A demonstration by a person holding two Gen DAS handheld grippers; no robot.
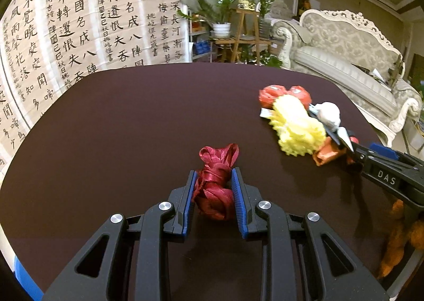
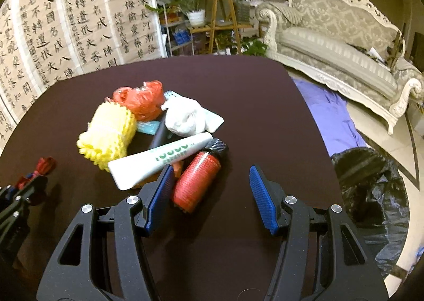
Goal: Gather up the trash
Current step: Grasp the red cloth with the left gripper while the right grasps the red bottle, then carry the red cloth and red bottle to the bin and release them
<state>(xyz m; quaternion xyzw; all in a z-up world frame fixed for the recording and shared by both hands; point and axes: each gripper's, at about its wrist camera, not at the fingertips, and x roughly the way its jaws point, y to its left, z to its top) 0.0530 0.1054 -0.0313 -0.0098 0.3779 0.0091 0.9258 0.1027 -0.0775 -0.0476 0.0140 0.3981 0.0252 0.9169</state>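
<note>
Two grippers work this table. The left gripper (image 1: 214, 189) has its blue pads clamped on a crumpled red ribbon (image 1: 216, 181), pinched mid-bundle so it likely lifts in one piece. The right gripper (image 2: 212, 195) has its fingers apart, gripping nothing; a red bottle (image 2: 197, 181) lies between them, against the left pad. Just beyond sit a white tube (image 2: 159, 162), yellow foam net (image 2: 108, 135), white wad (image 2: 185, 115) and red plastic bag (image 2: 141, 99), heaped together. Off to the right, on the floor, a black trash bag (image 2: 371, 195) waits open.

Calligraphy scrolls (image 1: 79, 22), potted plants (image 1: 225, 7), ornate sofa (image 1: 344, 46) behind dark table (image 1: 132, 115).
</note>
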